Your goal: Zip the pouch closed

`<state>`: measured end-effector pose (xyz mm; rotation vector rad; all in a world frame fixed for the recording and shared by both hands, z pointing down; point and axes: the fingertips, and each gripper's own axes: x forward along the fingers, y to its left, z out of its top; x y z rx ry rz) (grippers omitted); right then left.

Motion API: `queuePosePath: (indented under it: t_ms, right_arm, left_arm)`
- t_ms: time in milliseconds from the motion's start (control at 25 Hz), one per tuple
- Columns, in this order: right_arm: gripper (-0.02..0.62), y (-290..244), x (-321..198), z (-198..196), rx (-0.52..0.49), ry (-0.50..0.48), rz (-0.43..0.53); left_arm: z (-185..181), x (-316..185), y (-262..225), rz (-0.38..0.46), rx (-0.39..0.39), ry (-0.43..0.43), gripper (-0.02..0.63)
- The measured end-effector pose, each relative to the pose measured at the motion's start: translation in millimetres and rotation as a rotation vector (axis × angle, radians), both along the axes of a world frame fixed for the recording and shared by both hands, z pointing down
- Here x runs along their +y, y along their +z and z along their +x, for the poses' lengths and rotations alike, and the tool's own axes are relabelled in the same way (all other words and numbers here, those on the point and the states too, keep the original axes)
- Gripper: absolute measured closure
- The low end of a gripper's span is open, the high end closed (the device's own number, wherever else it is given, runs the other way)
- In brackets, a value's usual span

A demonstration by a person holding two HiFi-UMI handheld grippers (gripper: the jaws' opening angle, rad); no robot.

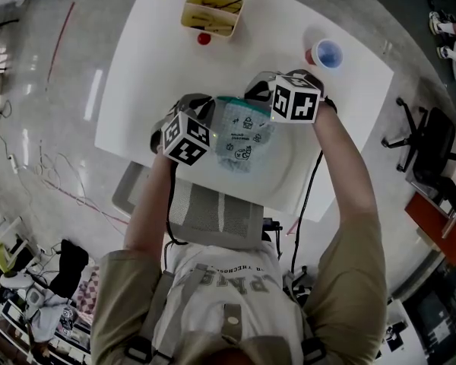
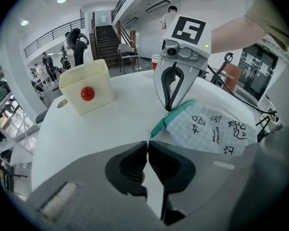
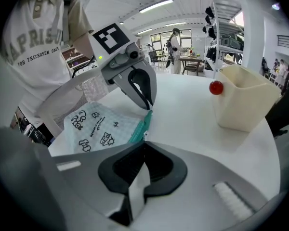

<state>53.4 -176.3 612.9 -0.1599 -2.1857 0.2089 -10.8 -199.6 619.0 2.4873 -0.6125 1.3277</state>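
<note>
while the printed pouch (image 1: 243, 137) is mid-frame in the head view, over the white table (image 1: 148, 59), left gripper (image 2: 147, 146) and right gripper (image 3: 143, 146) each pinch one end of its teal zip edge (image 2: 177, 113). zipping looks in hand; next, anchor one end and draw the other claw along it.

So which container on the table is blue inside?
The round cup on the right; the other container, a cream box further left, is rectangular.
</note>
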Motion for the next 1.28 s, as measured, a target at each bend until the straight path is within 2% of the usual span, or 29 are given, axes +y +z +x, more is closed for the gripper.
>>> queuePosePath:
  t_ms: [1280]
  right_arm:
    - [0.594,-2.3,9.9,20.5,-0.004,0.071,-0.004]
  left_arm:
    - [-4.2,4.4,1.2,0.003,-0.019,0.0,0.584]
